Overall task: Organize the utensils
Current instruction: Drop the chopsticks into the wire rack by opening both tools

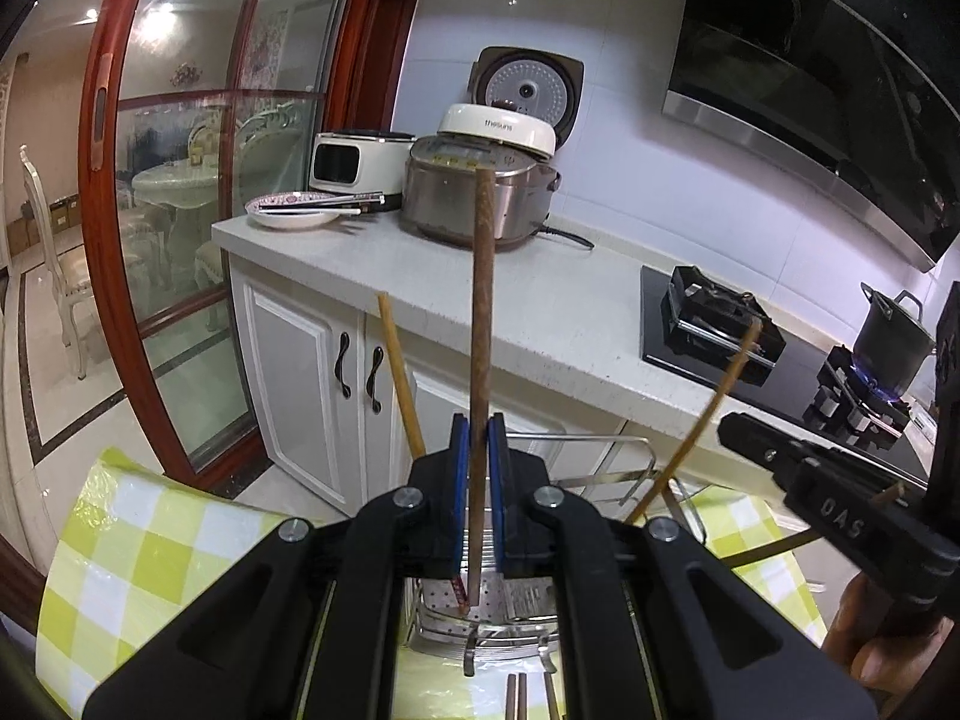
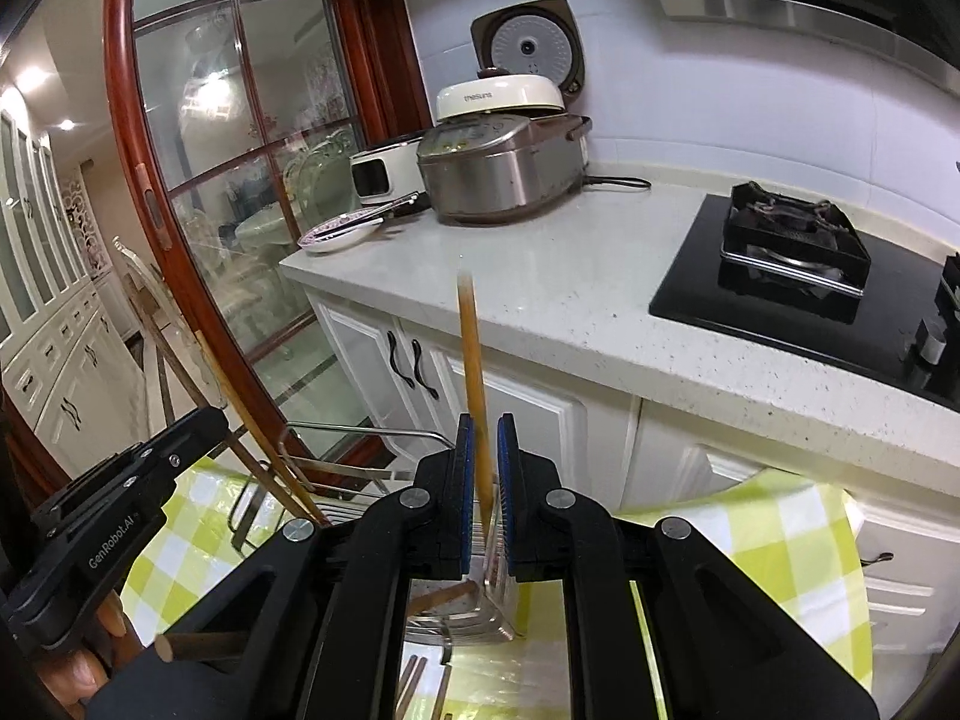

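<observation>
Beneath both grippers lies a green-checked tablecloth [image 1: 150, 546], carrying a metal utensil rack [image 1: 480, 606] directly below their fingers. The left gripper [image 1: 478, 450] is clamped on 1 dark brown chopstick [image 1: 483, 312], upright, tip in the rack. The right gripper [image 2: 486, 450] has a pale chopstick [image 2: 471, 360] between slightly parted pads; whether they grip it I cannot tell

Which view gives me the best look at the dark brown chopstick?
The left wrist view. There the dark brown chopstick runs full length between the left gripper's blue fingers, its tip down in the metal utensil rack. The right wrist view shows only its butt end, bottom left.
</observation>
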### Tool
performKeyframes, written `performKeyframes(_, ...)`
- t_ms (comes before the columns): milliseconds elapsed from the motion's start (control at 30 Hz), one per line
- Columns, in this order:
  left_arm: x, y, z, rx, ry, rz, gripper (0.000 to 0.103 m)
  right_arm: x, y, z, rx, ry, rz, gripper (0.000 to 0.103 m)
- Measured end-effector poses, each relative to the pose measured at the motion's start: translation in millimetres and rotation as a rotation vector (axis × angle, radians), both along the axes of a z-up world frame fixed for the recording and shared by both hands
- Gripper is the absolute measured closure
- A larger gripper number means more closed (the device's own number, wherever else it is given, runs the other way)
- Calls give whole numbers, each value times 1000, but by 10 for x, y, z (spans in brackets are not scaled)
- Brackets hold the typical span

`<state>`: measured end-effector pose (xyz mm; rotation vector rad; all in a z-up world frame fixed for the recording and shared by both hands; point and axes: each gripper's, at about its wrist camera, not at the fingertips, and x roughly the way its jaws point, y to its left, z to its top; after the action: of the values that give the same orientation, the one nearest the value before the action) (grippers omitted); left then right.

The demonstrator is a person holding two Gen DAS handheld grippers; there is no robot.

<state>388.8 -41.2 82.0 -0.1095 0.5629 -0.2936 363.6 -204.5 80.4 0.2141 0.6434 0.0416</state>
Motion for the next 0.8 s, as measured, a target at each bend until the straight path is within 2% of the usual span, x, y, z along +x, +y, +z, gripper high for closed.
performKeyframes(33,0,9,-11,1,2,4,93,-15,-26,-1,-7,2,-11,85)
performKeyframes(100,-15,29,-21,3,4,4,83,-35,-74,7,-6,-4,-18,70)
performKeyframes(167,-29,43,-14,13,0,11,78,-93,-147,40,-13,-20,-41,57)
performKeyframes(200,-40,56,-5,11,-2,14,69,-126,-181,63,-11,-31,-49,50)
performKeyframes(267,-72,88,26,6,-12,22,62,-217,-274,113,-15,-54,-78,48)
performKeyframes(333,-106,96,64,7,-19,23,62,-281,-349,146,-19,-65,-95,47)
performKeyframes(433,-186,117,116,10,-35,26,56,-448,-435,197,-52,-85,-135,47)
performKeyframes(500,-259,144,152,11,-48,29,54,-590,-501,237,-59,-118,-160,42)
performKeyframes(600,-366,211,182,9,-57,33,53,-765,-593,289,-67,-136,-199,41)
performKeyframes(800,-627,404,102,-10,-59,41,50,-1115,-325,228,-63,-141,-53,41)
